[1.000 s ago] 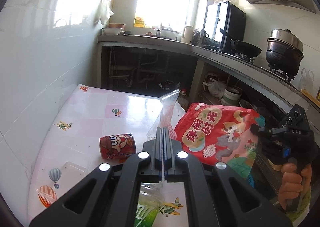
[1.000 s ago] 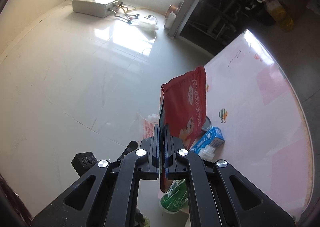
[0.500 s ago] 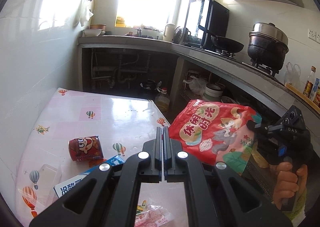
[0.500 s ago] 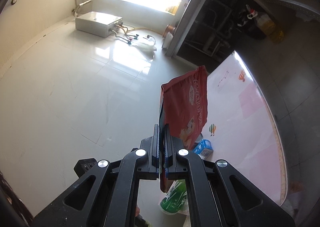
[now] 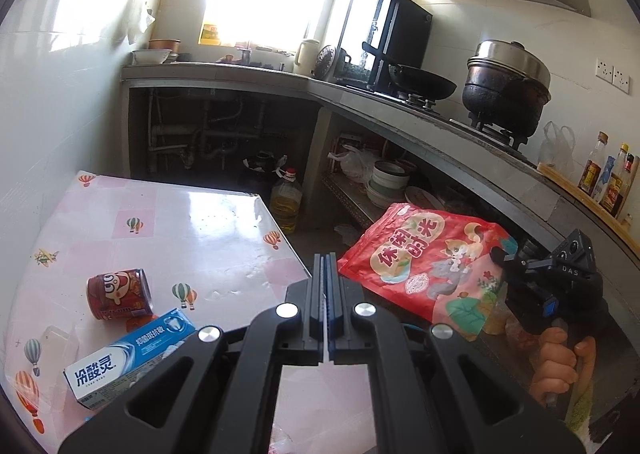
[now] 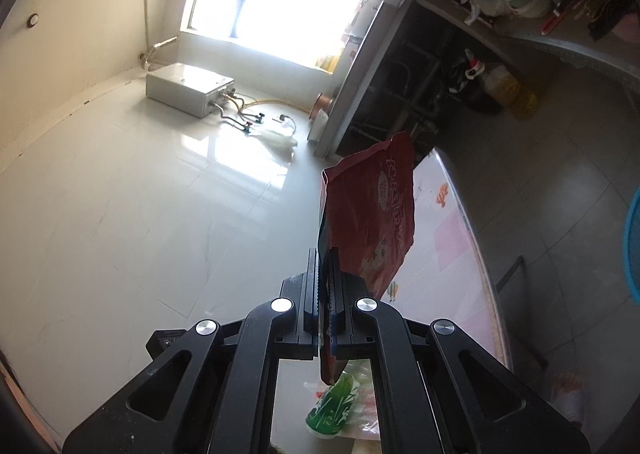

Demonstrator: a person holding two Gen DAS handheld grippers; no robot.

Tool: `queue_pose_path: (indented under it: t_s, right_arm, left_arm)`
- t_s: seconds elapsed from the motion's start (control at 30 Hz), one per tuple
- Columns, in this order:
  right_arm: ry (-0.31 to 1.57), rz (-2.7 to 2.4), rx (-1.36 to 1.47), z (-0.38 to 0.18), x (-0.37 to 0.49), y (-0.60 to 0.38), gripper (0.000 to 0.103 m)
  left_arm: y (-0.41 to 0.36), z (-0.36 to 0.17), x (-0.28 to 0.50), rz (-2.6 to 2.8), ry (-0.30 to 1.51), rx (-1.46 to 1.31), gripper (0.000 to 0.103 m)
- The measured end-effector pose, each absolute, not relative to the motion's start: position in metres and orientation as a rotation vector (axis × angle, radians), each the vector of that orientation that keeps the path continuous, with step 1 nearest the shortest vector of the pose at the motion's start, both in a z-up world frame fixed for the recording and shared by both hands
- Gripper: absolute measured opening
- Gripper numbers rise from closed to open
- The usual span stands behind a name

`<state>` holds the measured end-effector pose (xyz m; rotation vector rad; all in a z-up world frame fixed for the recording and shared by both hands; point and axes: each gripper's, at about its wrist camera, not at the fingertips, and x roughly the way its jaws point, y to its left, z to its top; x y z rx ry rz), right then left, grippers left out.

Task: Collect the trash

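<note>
My right gripper is shut on a red snack bag and holds it in the air beyond the table's right edge; the bag also shows in the left wrist view, with the right gripper at its right end. My left gripper is shut and empty above the table's right edge. On the pink table lie a red can on its side and a blue-and-white toothpaste box. A green-printed plastic wrapper lies under the right gripper.
A white tiled wall runs along the table's left side. A kitchen counter with wok and pot runs at the back and right, with dishes and an oil bottle beneath. A blue bin rim shows at the far right.
The clear plastic bag that my left gripper held a second ago is gone from it. The left camera view has tilted up and back. The right gripper has carried the red bag rightward off the table.
</note>
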<state>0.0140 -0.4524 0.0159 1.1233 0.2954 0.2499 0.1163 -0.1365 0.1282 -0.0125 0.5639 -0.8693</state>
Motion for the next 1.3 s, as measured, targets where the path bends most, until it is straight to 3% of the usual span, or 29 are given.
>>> queue_pose_path:
  t_s: [0.47, 0.53, 0.6, 0.7, 0.77, 1.0, 1.17, 1.3]
  right_arm:
    - [0.277, 0.088, 1.160, -0.008, -0.035, -0.495, 0.003]
    - [0.281, 0.088, 1.165, -0.011, -0.038, -0.496, 0.003]
    - [0.291, 0.090, 1.173, -0.016, -0.038, -0.497, 0.003]
    - [0.322, 0.096, 1.187, -0.025, -0.037, -0.497, 0.003]
    - [0.343, 0.097, 1.194, -0.032, -0.036, -0.497, 0.003]
    - [0.370, 0.095, 1.240, -0.050, -0.040, -0.500, 0.003]
    - [0.371, 0.094, 1.244, -0.050, -0.041, -0.501, 0.003]
    - [0.374, 0.094, 1.245, -0.050, -0.042, -0.502, 0.003]
  left_arm:
    - [-0.157, 0.129, 0.117, -0.959, 0.646, -0.012, 0.002]
    - [-0.148, 0.123, 0.113, -0.958, 0.681, 0.037, 0.018]
    - [-0.139, 0.112, 0.103, -0.937, 0.694, 0.120, 0.053]
    - [-0.134, 0.084, 0.078, -0.916, 0.711, 0.311, 0.068]
    - [-0.133, 0.060, 0.060, -0.904, 0.730, 0.419, 0.073]
    - [-0.137, -0.015, 0.030, -0.862, 0.769, 0.710, 0.074]
    - [-0.138, -0.032, 0.051, -0.805, 0.816, 0.699, 0.073]
    - [-0.135, -0.042, 0.071, -0.801, 0.903, 0.639, 0.050]
